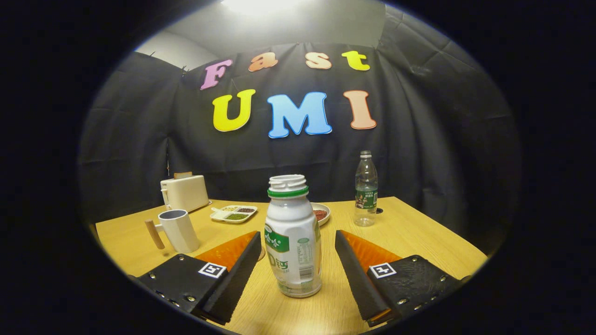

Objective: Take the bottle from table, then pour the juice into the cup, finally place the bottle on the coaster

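2 bottles: white juice bottle point(293, 237), clear water bottle point(366, 188) | 1 cup point(179, 230) | 1 toaster point(185, 192) | 1 divided tray point(233, 213) | 1 plate point(322, 213) | 1 tool point(298, 267), fingers spread either side of the juice bottle

A bottle point(293, 237) stands upright on the table point(419, 242), near its front edge, between the two spread fingers of the gripper point(298, 242), touching neither. Left of the bottle and a little further back stands a cup point(179, 229), its handle pointing left. Behind the cup, toward the back left corner, sits a toaster point(185, 192). A divided tray point(233, 213) lies right of the toaster. A small dish point(321, 213) lies behind the bottle. A water bottle point(366, 189) stands near the back right corner.
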A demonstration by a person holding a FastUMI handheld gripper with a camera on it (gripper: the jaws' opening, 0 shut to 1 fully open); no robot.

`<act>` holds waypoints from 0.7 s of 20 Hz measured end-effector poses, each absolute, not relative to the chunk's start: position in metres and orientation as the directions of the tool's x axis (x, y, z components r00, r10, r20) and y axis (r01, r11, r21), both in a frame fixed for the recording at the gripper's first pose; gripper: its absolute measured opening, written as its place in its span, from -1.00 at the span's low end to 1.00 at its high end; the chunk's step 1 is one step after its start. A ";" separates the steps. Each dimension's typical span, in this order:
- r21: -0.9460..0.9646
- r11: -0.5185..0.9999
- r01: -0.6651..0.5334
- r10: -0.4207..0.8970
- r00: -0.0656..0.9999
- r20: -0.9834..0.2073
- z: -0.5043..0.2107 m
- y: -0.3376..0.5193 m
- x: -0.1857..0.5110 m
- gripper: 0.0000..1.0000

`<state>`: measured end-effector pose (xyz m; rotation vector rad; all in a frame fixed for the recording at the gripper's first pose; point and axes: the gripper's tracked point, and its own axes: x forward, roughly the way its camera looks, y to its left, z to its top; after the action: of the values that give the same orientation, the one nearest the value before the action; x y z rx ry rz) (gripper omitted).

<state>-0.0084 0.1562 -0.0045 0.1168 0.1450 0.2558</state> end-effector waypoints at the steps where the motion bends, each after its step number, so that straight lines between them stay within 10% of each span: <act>1: 0.127 0.962 -0.240 0.257 0.956 -0.142 -0.009 0.157 -0.007 0.92; 14: 0.045 0.980 -0.193 0.198 0.949 -0.244 -0.018 0.168 -0.001 0.48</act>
<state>-0.0007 0.1683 -0.0180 0.0203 0.2503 0.1988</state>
